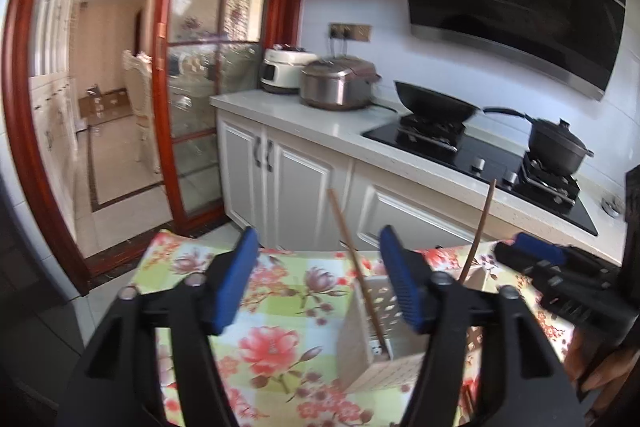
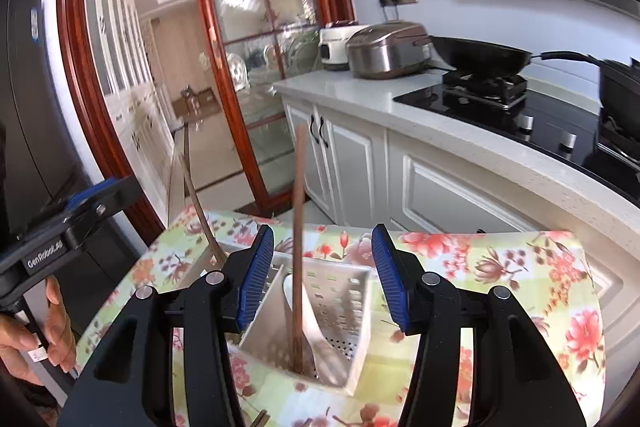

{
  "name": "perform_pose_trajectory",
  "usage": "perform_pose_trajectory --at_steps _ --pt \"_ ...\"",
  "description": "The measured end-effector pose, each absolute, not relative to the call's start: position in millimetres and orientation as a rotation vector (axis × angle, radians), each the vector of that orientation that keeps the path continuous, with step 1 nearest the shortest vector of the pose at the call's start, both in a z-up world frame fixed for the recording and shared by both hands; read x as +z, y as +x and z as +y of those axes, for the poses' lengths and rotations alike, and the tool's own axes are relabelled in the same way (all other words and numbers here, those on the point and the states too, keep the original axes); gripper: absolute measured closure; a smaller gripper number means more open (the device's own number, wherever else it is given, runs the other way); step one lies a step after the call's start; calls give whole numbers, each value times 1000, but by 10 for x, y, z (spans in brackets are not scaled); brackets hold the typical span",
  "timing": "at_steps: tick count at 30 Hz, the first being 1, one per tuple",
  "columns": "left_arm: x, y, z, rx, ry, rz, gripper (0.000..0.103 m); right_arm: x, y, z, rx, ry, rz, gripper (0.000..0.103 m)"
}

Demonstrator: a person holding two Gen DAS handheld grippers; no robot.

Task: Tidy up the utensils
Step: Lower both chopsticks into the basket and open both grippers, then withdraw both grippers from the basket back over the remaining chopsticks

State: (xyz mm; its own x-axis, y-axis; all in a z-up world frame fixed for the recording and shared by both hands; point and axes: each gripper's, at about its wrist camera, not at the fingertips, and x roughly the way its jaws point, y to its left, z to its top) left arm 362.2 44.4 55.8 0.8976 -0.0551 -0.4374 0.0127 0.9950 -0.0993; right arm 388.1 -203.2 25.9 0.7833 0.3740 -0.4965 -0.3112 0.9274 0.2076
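A pale perforated utensil holder (image 1: 384, 375) (image 2: 348, 291) stands on the floral tablecloth (image 1: 276, 343) (image 2: 500, 267). One brown chopstick (image 2: 298, 211) stands upright in its near compartment beside a white spoon (image 2: 320, 331). It rises between the open jaws of my right gripper (image 2: 322, 279), and neither pad touches it. A second chopstick (image 2: 200, 215) (image 1: 482, 223) leans in another compartment. My left gripper (image 1: 320, 279) is open over the holder, with the first chopstick (image 1: 352, 259) close to its right pad. Each gripper shows in the other's view: the right gripper's body (image 1: 560, 275), the left gripper's body (image 2: 76, 223) and the hand (image 2: 44, 331) holding it.
Behind the table runs a white counter (image 1: 304, 123) with two rice cookers (image 1: 340, 83), a wok (image 1: 436, 103) and a black pot (image 1: 556, 147) on a black hob. White cabinets (image 1: 280, 163) stand below. A red-framed glass door (image 1: 200, 99) is at the left.
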Motion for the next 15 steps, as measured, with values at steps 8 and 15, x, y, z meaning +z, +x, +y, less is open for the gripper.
perform_pose_trajectory --at_steps 8,15 --pt "379 2860 605 24 -140 427 15 210 3179 -2345 370 152 524 53" --pt "-29 2298 511 15 -119 483 12 -226 2636 -2441 330 121 582 53"
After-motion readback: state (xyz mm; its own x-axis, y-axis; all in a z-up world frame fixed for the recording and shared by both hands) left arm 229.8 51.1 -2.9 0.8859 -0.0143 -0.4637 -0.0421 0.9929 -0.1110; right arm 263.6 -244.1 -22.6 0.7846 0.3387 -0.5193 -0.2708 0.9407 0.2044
